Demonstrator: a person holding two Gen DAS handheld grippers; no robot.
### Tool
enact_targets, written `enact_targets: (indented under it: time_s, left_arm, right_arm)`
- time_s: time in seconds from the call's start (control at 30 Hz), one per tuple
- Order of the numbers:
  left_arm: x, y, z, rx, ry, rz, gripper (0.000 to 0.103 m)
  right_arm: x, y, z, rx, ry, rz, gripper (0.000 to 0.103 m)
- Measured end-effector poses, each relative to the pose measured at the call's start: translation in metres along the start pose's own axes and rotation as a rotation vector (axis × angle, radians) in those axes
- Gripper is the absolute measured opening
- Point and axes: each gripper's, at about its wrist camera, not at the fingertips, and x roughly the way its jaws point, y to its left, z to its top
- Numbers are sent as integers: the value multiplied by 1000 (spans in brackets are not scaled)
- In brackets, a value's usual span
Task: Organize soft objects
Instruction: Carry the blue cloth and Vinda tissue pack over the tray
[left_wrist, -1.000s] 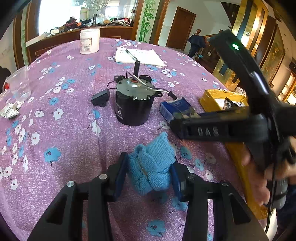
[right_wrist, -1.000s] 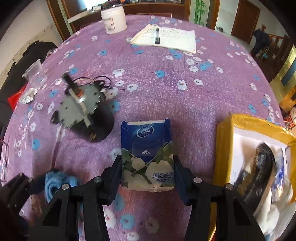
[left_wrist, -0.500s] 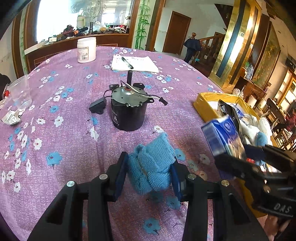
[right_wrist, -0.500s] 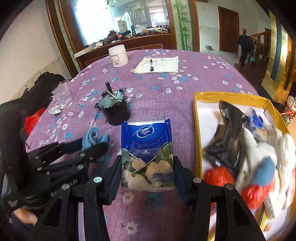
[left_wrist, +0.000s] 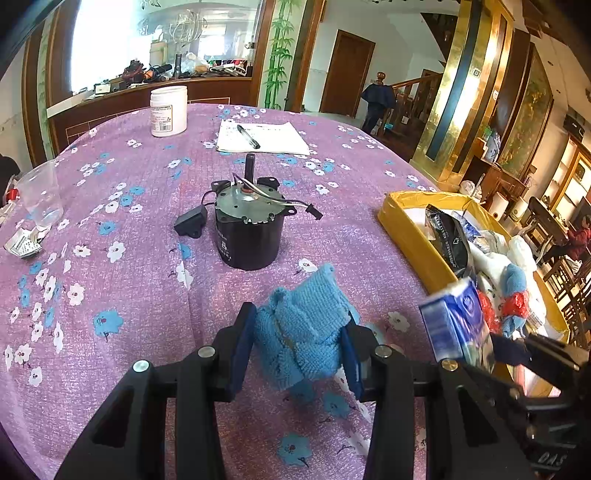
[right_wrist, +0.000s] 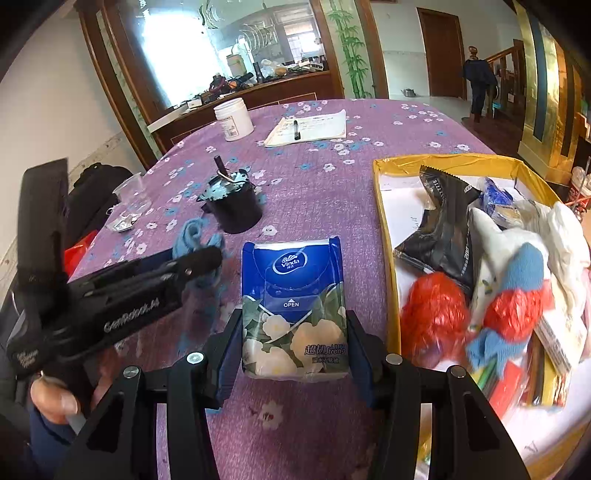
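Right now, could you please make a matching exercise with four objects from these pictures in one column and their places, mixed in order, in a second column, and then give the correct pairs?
Objects:
1. blue towel
2. Vinda tissue pack
3. black pen
4. black snack bag

Places:
A. lying on the white papers
B. inside the yellow box
C. clamped in the left gripper
D. clamped in the right gripper

Pairs: 1-C, 2-D, 3-A, 4-B
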Motion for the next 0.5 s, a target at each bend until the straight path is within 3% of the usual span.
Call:
enact_targets:
  time_s: [0.27,0.5]
  left_arm:
    - [2,4,1,-24,-3,-30,41]
    - [4,15,1,-73,1,-33,41]
  right_arm:
    - [-29,-2,-10,20,-47,38,56]
    - [-55,-21,-14,57,-94,14,56]
